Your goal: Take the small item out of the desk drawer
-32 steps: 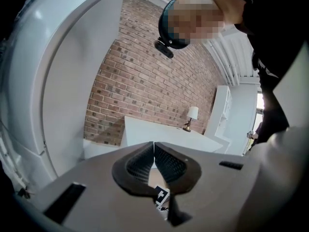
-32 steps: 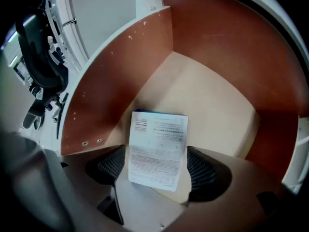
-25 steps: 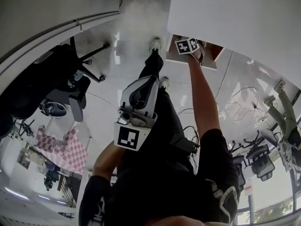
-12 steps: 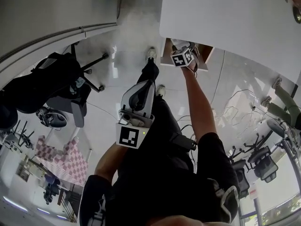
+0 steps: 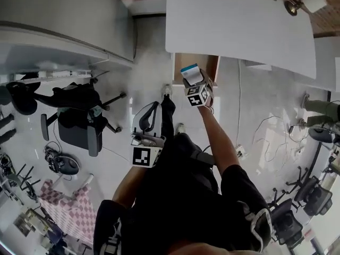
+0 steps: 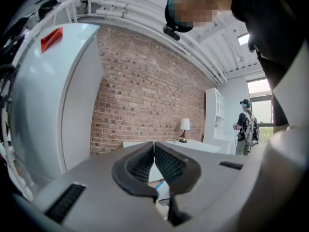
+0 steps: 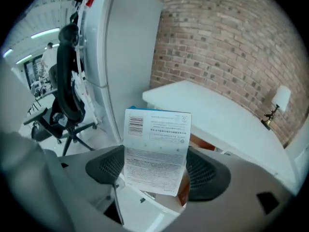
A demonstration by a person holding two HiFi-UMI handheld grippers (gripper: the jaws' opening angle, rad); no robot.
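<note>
A small white box with a blue edge and printed text [image 7: 157, 151] stands upright between the jaws of my right gripper [image 7: 158, 170], which is shut on it. From the head view the box [image 5: 192, 74] is held above the open wooden drawer [image 5: 195, 64] under the white desk [image 5: 239, 25]. My left gripper [image 5: 148, 125] hangs lower left, near the person's thigh. Its jaws [image 6: 154, 158] meet at the tips with nothing between them.
A black office chair [image 5: 79, 124] stands at the left by a white cabinet [image 5: 64, 20]. A small lamp [image 5: 303, 1] sits on the desk's far right. Cables [image 5: 276, 137] lie on the floor at the right. Another person [image 6: 245, 127] stands far off.
My right gripper has drawn back from under the desk edge with the white box in its jaws. The view has tilted up, showing the whole desk and drawer. The left gripper barely moved.
</note>
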